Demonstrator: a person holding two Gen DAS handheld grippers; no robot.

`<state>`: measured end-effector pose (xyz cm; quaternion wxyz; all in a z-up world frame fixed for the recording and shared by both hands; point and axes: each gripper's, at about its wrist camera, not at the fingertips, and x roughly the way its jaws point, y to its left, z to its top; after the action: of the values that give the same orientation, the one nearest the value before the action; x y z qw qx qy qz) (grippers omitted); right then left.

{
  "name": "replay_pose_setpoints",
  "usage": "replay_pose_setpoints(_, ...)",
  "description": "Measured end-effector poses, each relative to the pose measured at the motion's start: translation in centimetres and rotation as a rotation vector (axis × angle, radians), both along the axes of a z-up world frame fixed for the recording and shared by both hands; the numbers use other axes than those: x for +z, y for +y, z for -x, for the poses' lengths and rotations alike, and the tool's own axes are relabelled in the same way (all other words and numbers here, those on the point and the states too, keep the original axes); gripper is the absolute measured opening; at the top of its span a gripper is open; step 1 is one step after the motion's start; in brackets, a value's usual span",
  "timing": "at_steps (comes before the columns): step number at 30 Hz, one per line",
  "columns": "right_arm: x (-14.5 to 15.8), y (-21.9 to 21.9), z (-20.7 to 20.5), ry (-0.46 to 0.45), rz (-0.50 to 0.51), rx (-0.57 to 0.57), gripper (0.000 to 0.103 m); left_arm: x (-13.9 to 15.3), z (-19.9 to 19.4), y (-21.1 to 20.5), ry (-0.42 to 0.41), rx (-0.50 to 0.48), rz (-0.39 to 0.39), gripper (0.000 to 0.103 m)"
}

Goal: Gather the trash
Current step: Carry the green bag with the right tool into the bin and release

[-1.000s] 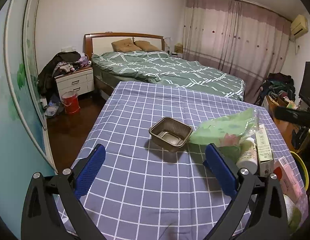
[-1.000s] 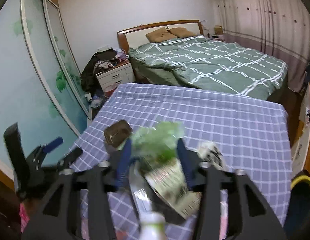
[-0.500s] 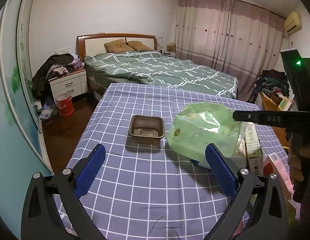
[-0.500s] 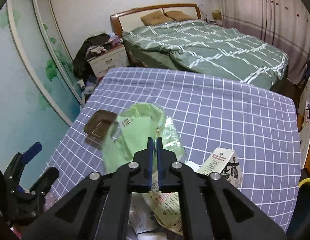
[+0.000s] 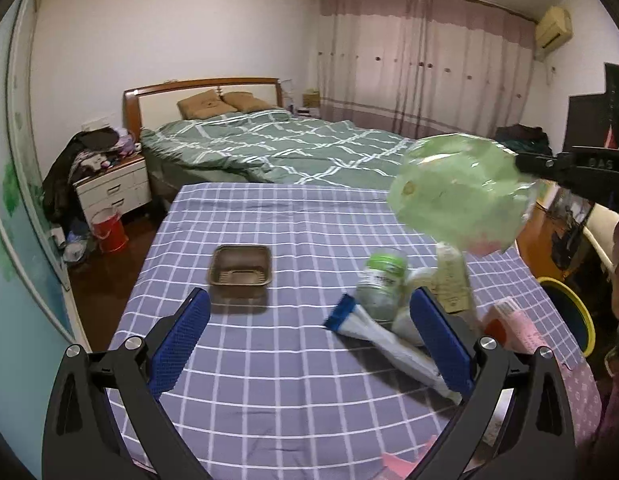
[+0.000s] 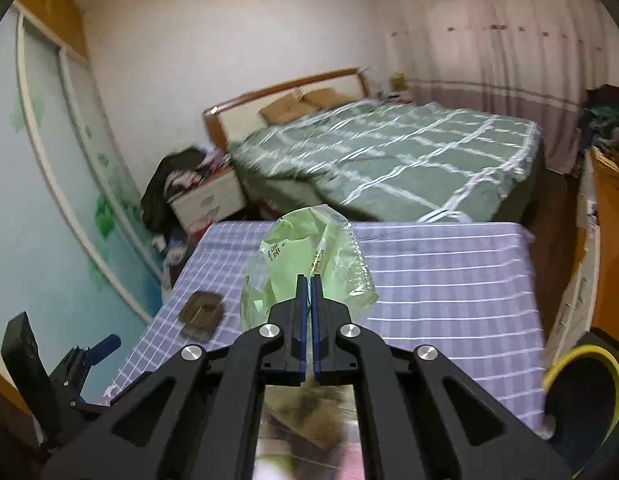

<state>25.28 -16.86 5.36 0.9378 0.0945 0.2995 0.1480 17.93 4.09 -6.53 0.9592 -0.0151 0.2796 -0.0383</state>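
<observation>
One tabletop (image 5: pixel 269 380) fills the near part of the room, covered in a purple-blue cloth with a white grid. Beyond its far edge stands one bed (image 5: pixel 277 152) with a green quilt crossed by white lines and two tan pillows (image 5: pixel 217 105) against a wooden headboard. One white nightstand (image 5: pixel 113 192) sits beside the bed, heaped with dark clothes, and one red bucket (image 5: pixel 108 230) stands on the dark floor below it. Pink curtains (image 5: pixel 421 68) cover the far wall, with one air conditioner (image 5: pixel 553 26) high in the corner. One yellow-rimmed bin (image 6: pixel 581 396) sits on the floor off the tabletop's right edge.

On the cloth I count one brown plastic tray (image 5: pixel 240 270), alone and well apart from a cluster on the right: one green-capped jar (image 5: pixel 381 284) lying on its side, one white tube with a blue end (image 5: pixel 381 336), one tall pale carton (image 5: pixel 453 280) and one pink pack (image 5: pixel 513 324).

My right hand-held gripper (image 6: pixel 308 284) is clamped on one crumpled green plastic bag (image 6: pixel 305 264), its blue pads pressed together on the film, and the bag hangs in the air above the tabletop. My left hand-held gripper (image 5: pixel 309 328) has its jaws wide apart over the cloth, with nothing between them.
</observation>
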Motion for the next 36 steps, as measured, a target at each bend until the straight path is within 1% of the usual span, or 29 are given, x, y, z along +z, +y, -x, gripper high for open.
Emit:
replay_pose_setpoints(3,-0.1,-3.9,1.6,-0.008,-0.008,-0.086,0.002,0.3,0.2,-1.6,0.001,-0.033,-0.011,0.098)
replay_pose_setpoints(8,-1.7,-11.6,4.0,0.007,-0.020,-0.262,0.002,0.8,0.4,-4.2,0.000,-0.079,-0.028,0.098)
replay_pose_setpoints(10,-2.7,-15.0,5.0,0.022,-0.030,-0.341,0.002,1.0,0.5,-5.3,0.001,-0.099,-0.035,0.098)
replay_pose_setpoints(13,-4.5,-18.9,6.5,0.048,-0.033,-0.439,0.002,1.0,0.6,-7.1,0.006,-0.129,-0.045,0.098)
replay_pose_setpoints(16,-6.4,-21.8,7.7,0.075,-0.023,-0.515,0.002,1.0,0.7,-8.8,0.010,-0.154,-0.054,0.098)
replay_pose_setpoints(19,-8.1,-23.8,8.8,0.100,-0.005,-0.578,0.002,1.1,1.1,-10.6,0.020,-0.181,-0.059,0.098)
replay_pose_setpoints(23,-10.2,-25.8,9.3,0.133,0.014,-0.634,0.002,0.9,1.4,-12.5,0.036,-0.220,-0.074,0.098)
replay_pose_setpoints(29,-13.1,-27.1,8.6,0.198,0.029,-0.673,0.004,0.1,2.3,-15.3,0.064,-0.271,-0.096,0.098)
replay_pose_setpoints(31,-13.6,-27.3,8.4,0.210,0.031,-0.678,0.004,-0.2,2.3,-15.5,0.076,-0.284,-0.097,0.098)
replay_pose_setpoints(34,-13.8,-27.4,8.2,0.220,0.029,-0.679,0.010,-0.6,2.5,-16.2,0.088,-0.292,-0.098,0.098)
replay_pose_setpoints(36,-13.7,-27.3,8.2,0.215,0.026,-0.679,0.017,-0.8,2.7,-16.4,0.096,-0.297,-0.094,0.098)
